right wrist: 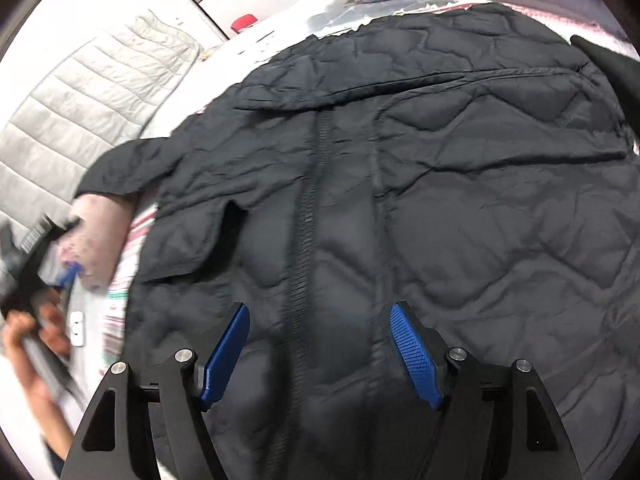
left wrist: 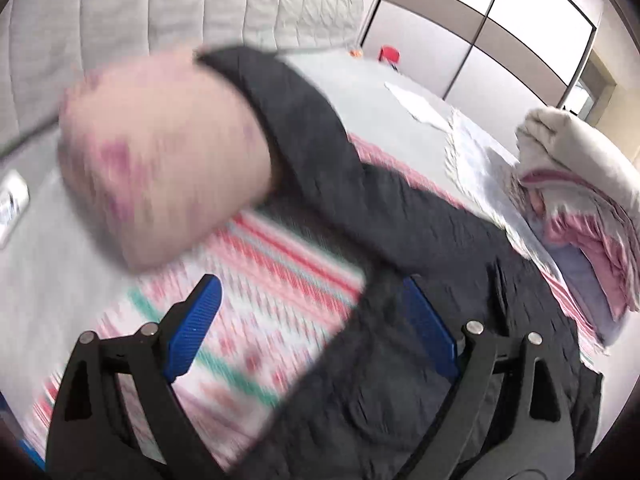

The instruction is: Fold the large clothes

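Note:
A black quilted jacket (right wrist: 440, 200) lies spread on the bed, zipper (right wrist: 308, 216) running towards me. My right gripper (right wrist: 320, 344) is open just above the jacket's lower front, one blue finger on each side of the zipper. My left gripper (left wrist: 312, 320) is open at the jacket's left edge (left wrist: 400, 360); its right finger is partly covered by black fabric, its left finger is over the patterned blanket (left wrist: 260, 280). The jacket's sleeve (left wrist: 304, 120) stretches away with a blurred pink lining or cuff (left wrist: 160, 152) at its end. The left gripper also shows, blurred, in the right wrist view (right wrist: 68, 276).
A pile of pink and white clothes (left wrist: 580, 216) lies at the right of the bed. A grey padded headboard (left wrist: 160, 0) stands behind. A white phone-like object (left wrist: 12, 204) lies at the left on the grey sheet. Wardrobe doors (left wrist: 500, 20) and a red object (left wrist: 389, 54) are beyond.

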Action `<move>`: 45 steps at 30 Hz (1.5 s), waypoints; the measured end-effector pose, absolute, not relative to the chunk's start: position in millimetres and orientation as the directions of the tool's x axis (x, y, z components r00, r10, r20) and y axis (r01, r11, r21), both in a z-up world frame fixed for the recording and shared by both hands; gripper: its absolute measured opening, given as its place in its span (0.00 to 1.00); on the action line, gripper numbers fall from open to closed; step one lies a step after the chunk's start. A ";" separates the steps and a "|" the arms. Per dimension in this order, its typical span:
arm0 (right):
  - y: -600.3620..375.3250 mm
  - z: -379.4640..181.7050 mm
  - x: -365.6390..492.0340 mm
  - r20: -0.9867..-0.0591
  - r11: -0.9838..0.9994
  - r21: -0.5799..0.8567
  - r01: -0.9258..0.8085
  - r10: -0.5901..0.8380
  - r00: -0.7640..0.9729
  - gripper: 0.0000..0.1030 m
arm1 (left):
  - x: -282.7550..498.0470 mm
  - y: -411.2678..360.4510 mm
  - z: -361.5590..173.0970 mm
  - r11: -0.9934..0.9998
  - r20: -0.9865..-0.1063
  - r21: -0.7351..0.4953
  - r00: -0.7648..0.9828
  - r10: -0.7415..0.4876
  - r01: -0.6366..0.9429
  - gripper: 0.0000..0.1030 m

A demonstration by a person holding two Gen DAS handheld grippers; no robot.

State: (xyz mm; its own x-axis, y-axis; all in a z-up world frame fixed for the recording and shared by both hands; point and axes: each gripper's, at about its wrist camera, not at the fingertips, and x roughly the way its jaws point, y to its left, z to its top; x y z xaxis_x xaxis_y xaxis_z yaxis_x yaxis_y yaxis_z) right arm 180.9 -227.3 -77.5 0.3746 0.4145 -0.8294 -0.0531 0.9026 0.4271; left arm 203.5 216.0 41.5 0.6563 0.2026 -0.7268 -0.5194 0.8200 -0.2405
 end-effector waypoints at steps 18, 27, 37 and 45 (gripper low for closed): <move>-238.1 -67.2 175.9 -0.811 0.895 0.444 -0.043 0.422 0.406 0.72 | 348.6 340.9 37.0 0.718 -0.718 0.032 0.483 0.500 -0.696 0.29; -258.4 -62.2 178.3 -0.795 0.890 0.455 0.011 0.401 0.455 0.72 | 355.0 261.3 79.7 0.840 -0.639 -0.017 0.652 0.408 -0.543 0.05; -313.6 -66.8 183.4 -0.747 0.798 0.580 0.163 0.442 0.496 0.72 | 316.1 47.1 133.2 0.973 -0.432 -0.208 0.902 -0.001 -0.099 0.05; -352.2 -78.0 184.3 -0.721 0.707 0.653 0.271 0.470 0.509 0.72 | 308.3 -102.0 70.9 0.978 -0.488 -0.168 0.852 -0.191 0.124 0.05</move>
State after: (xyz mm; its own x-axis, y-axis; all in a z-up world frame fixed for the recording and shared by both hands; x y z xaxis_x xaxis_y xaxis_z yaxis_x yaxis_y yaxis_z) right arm 184.3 -352.2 -78.0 0.5091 0.4703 -0.7208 0.2714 0.7071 0.6530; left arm 308.3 -102.0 70.9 0.8517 -0.1914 -0.4879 0.1238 0.9781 -0.1675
